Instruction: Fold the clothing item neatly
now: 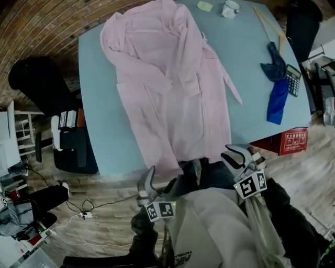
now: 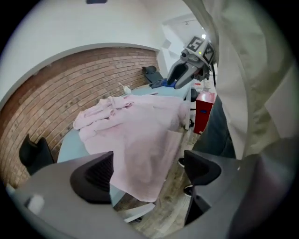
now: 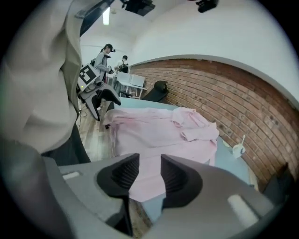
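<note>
A pale pink garment [image 1: 172, 89] lies spread over the light blue table [image 1: 102, 115], its hem hanging over the near edge. My left gripper [image 1: 158, 181] hovers off the table just below that hem, jaws wide open with nothing between them. In the left gripper view the left gripper [image 2: 149, 175] faces the hanging pink garment [image 2: 140, 135]. My right gripper [image 1: 233, 155] is at the near edge, right of the hem, jaws a little apart and empty. The right gripper [image 3: 149, 175] looks along the garment [image 3: 159, 130] from the side.
At the table's far end stand a white mug [image 1: 230, 8] and a small green pad [image 1: 204, 6]. A blue cloth [image 1: 276, 86] and calculator [image 1: 293, 79] lie at the right edge. On the floor are a red box [image 1: 293, 140], a black chair [image 1: 36, 78] and cables. People [image 3: 105, 58] stand far off.
</note>
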Demonstrator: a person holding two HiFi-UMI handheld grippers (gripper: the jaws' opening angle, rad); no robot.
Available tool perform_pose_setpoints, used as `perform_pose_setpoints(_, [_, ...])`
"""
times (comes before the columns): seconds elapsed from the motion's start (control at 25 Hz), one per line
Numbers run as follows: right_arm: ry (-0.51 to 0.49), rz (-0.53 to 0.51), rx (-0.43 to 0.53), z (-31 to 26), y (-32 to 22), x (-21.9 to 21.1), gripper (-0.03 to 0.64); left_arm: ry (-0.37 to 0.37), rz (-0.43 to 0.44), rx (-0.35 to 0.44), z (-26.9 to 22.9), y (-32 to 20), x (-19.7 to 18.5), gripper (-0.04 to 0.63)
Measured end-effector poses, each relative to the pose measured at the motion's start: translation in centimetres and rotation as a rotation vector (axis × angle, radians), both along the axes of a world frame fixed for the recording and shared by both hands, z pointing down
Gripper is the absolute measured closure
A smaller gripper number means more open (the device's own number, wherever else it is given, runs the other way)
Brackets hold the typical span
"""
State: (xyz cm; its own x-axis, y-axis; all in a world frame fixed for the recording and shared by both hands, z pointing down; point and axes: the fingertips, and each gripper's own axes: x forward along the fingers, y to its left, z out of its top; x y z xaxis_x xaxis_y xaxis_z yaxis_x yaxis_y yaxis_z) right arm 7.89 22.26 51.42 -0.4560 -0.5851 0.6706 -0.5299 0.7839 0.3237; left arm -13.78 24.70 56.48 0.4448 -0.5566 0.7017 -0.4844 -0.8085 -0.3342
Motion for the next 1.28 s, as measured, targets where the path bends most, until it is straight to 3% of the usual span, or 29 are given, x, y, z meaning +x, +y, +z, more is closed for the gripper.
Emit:
perform_pose_setpoints(0.16, [0.134,-0.040,0.054,4.4,3.8,0.2,0.469,-0.108,0.088,0.116,3.7,1.1,-1.0,0.057])
perform_pose_setpoints(0.36, [0.256,-0.042,0.130,8.1,6.0,2.2,0.469,-0.204,0.176,0.221,6.3,1.9,-2.5,0.044])
perform_pose_setpoints(0.52, [0.342,-0.077,0.244,8.7,4.1,2.3,0.472,-0.265,0.176,0.298,7.0,0.5,-2.8,0.044])
perform_pose_setpoints(0.64, [0.462,-0.127,0.328,9.0,2.8,2.4,0.479,-0.268,0.149,0.360,6.5,-0.8,-2.7,0.050])
perform_pose_setpoints(0.68, [0.513,-0.160,0.355,9.0,2.7,2.3,0.494,-0.260,0.127,0.396,6.0,-1.2,-2.8,0.092])
perform_pose_setpoints(0.76, [0.587,-0.219,0.385,8.9,2.9,2.0,0.496,-0.238,0.071,0.449,4.5,-2.2,-3.1,0.308])
perform_pose_setpoints(0.8, [0.585,-0.227,0.384,8.7,3.0,1.7,0.507,-0.232,0.058,0.443,4.0,-2.6,-3.2,0.384])
perform_pose_setpoints(0.88, [0.500,-0.189,0.331,8.0,3.3,1.3,0.600,-0.211,0.061,0.379,3.5,-2.7,-3.3,0.388])
perform_pose_setpoints(0.92, [0.447,-0.146,0.285,7.6,3.2,1.4,0.604,-0.189,0.066,0.343,3.1,-2.5,-3.3,0.398])
perform_pose_setpoints(1.0, [0.356,-0.057,0.188,6.8,3.1,1.7,0.604,-0.132,0.058,0.271,2.0,-1.6,-3.3,0.534])
perform_pose_setpoints(1.12, [0.229,0.024,0.071,5.0,4.2,2.2,0.604,-0.078,0.037,0.168,0.8,0.0,-3.9,0.554])
perform_pose_setpoints(1.28, [0.145,0.013,-0.051,2.6,7.7,2.5,0.604,-0.050,0.105,0.039,-1.2,3.3,-4.1,0.554])
